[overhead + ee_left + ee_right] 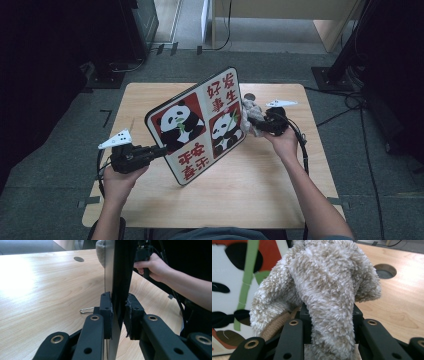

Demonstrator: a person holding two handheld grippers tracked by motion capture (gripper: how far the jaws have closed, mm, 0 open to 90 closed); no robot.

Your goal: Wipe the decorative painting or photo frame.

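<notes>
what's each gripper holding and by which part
The left gripper clamps the panda board by its lower-left edge; the right gripper pinches a fold of the fluffy beige cloth.

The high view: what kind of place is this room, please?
Probably a lab or office corner set up for recording, not a home. A small wooden table with a cable hole stands on grey carpet, cables trail across the floor, and dark equipment stands surround it.
</notes>
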